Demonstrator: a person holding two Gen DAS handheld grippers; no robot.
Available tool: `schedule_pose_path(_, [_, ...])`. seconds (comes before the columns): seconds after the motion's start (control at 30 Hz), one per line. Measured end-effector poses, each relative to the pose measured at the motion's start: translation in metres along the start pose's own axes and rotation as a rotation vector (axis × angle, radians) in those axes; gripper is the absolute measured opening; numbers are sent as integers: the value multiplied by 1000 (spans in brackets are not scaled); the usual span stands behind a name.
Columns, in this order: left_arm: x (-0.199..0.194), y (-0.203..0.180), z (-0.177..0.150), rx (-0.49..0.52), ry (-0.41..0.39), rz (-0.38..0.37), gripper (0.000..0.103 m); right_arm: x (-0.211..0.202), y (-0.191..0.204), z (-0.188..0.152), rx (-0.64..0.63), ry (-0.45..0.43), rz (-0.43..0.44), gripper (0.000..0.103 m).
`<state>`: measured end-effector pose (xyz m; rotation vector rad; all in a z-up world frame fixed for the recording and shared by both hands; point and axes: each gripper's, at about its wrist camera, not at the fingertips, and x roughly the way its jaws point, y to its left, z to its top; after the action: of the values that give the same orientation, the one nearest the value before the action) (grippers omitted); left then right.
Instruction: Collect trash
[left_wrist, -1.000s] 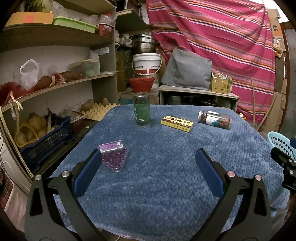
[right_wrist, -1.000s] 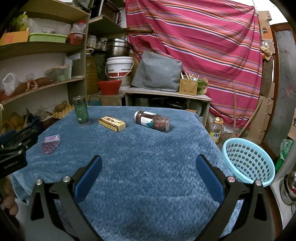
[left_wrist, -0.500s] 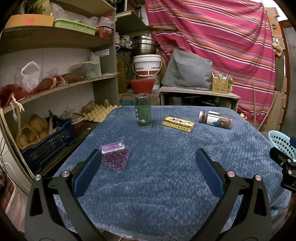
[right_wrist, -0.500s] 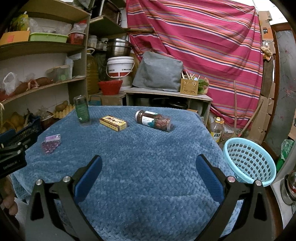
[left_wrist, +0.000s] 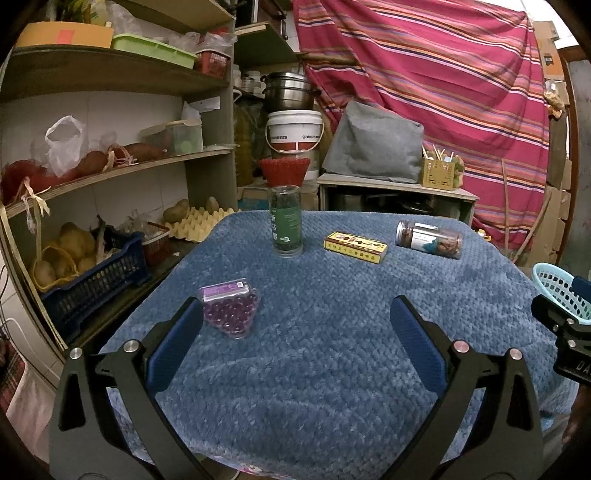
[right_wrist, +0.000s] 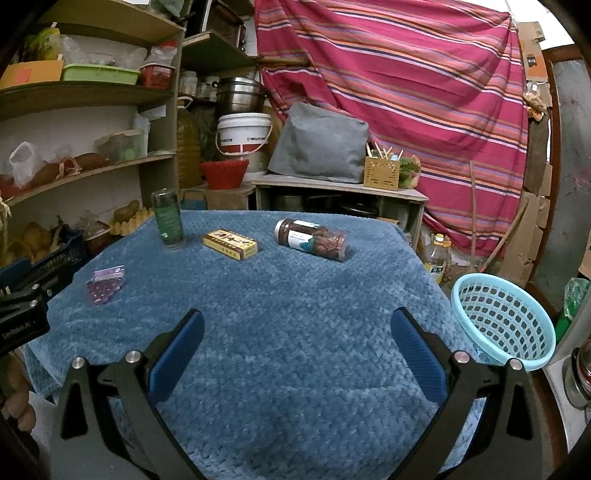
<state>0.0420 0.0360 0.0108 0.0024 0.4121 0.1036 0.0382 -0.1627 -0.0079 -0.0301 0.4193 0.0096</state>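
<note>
trash sits spread on the blue cloth-covered table: a packet of purple beads, an upright green-label jar, a yellow box and a jar on its side. left gripper and right gripper both hover spread wide, holding nothing. light blue basket waits off the table's right edge. likely a pick is next; the packet lies nearest the left fingers.

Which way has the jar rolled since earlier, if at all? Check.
No. The jar lies right of the yellow box, near the table's far edge, as before.
</note>
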Motion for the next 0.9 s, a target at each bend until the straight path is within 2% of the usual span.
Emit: schedule_pose_path(0.9, [-9,5,-4,2,-18,22,98,-5,-4,-8,-10,-33,13,99])
